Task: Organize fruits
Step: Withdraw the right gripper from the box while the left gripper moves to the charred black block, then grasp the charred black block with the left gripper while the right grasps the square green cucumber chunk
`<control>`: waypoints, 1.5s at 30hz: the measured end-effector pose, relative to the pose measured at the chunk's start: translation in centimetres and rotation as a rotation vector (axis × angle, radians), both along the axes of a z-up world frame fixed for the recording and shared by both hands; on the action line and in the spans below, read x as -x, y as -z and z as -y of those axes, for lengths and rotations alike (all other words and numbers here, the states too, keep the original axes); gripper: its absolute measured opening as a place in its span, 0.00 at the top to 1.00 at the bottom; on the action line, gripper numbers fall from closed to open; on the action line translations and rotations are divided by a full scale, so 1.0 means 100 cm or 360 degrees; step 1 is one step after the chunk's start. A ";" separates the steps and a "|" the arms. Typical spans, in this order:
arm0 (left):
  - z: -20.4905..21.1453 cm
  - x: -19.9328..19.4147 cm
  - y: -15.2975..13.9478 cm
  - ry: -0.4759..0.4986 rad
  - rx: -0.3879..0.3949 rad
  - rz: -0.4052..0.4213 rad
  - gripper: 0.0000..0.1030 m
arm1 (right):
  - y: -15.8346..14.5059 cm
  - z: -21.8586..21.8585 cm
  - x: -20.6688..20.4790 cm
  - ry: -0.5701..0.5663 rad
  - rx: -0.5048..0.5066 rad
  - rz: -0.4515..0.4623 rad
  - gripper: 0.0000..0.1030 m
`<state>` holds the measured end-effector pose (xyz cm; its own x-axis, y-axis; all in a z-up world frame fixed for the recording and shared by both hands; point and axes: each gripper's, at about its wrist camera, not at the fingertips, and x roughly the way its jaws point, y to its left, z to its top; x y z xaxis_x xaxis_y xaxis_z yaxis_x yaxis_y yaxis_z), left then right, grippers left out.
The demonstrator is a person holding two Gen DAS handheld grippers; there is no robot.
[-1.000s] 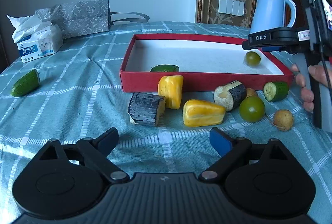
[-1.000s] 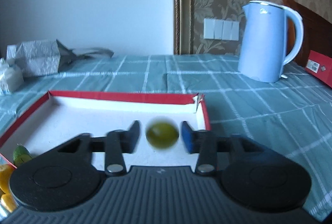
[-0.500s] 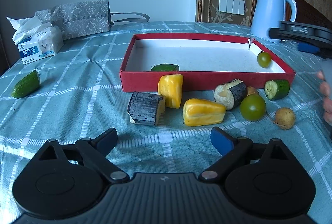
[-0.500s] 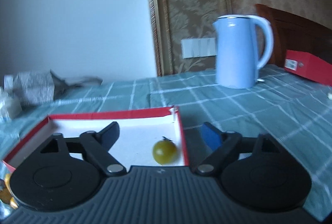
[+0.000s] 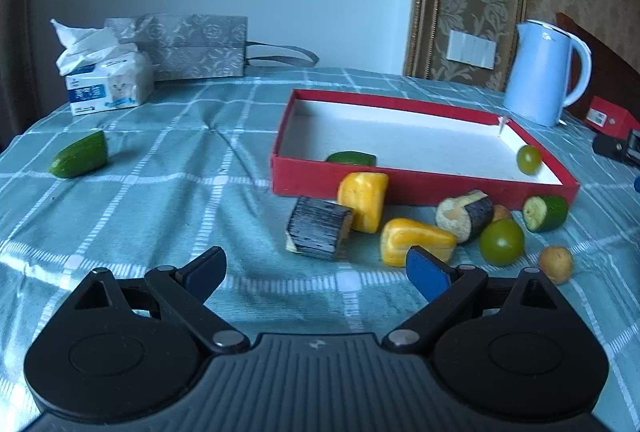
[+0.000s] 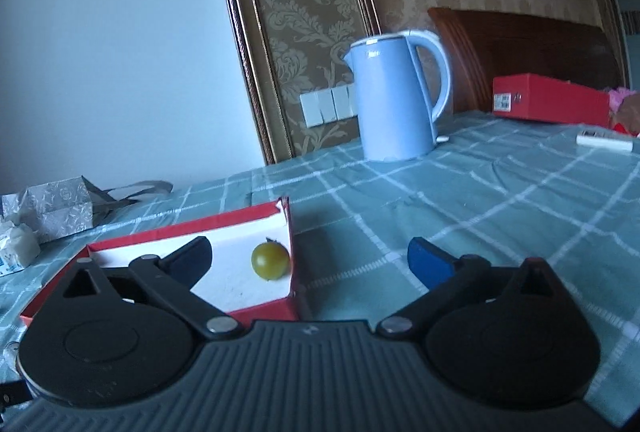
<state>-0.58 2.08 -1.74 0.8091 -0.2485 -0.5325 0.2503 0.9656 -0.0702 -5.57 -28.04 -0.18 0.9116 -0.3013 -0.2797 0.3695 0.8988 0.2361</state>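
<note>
A red tray (image 5: 400, 187) with a white floor holds a small green fruit (image 5: 529, 159) in its right corner and a cucumber piece (image 5: 352, 157) at its front wall. In front of the tray lie two yellow pieces (image 5: 363, 200), two dark eggplant pieces (image 5: 318, 234), a green tomato (image 5: 501, 243), a cucumber chunk (image 5: 546, 212) and a small brown fruit (image 5: 556, 264). My left gripper (image 5: 316, 272) hangs open just before this pile, holding nothing. The jaws of my right gripper (image 6: 310, 258) are opening, wide apart and holding nothing. The green fruit (image 6: 270, 260) rests in the tray (image 6: 264, 310) beyond them, untouched.
Another cucumber piece (image 5: 80, 155) lies far left on the checked cloth. At the back left are a tissue pack (image 5: 106, 83) and a grey bag (image 5: 192, 45). A blue kettle (image 6: 394, 99), a red box (image 6: 548, 99) and a white remote (image 6: 604, 142) stand to the right.
The right gripper let go of the small green fruit, which now lies in the tray's right corner. It drew back to the right, rolled, and its jaws spread wide. The left gripper stayed put.
</note>
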 end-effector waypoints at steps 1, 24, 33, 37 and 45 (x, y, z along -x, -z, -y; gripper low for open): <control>0.000 -0.001 0.000 -0.0008 -0.0002 -0.0005 0.06 | 0.001 0.000 0.000 -0.0008 -0.0007 -0.0005 0.00; -0.003 -0.042 0.002 0.0105 -0.0145 -0.0106 0.11 | 0.002 -0.008 -0.004 -0.0056 0.0036 -0.0041 0.00; 0.000 -0.042 0.002 0.0171 -0.0175 -0.0055 0.56 | 0.003 -0.011 -0.004 -0.0058 0.0040 -0.0055 0.00; 0.002 -0.042 0.001 0.0200 -0.0170 -0.0048 0.68 | 0.003 -0.010 -0.004 -0.0059 0.0039 -0.0059 0.00; -0.010 -0.046 0.000 0.0114 -0.0090 -0.0053 0.70 | 0.004 -0.009 -0.006 -0.0044 0.0046 -0.0068 0.00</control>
<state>4.05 3.11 -1.74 0.7722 -0.2739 -0.5733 0.3172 0.9480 -0.0257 -4.95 -27.09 -0.53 0.9072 -0.2844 -0.3100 0.3533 0.9151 0.1945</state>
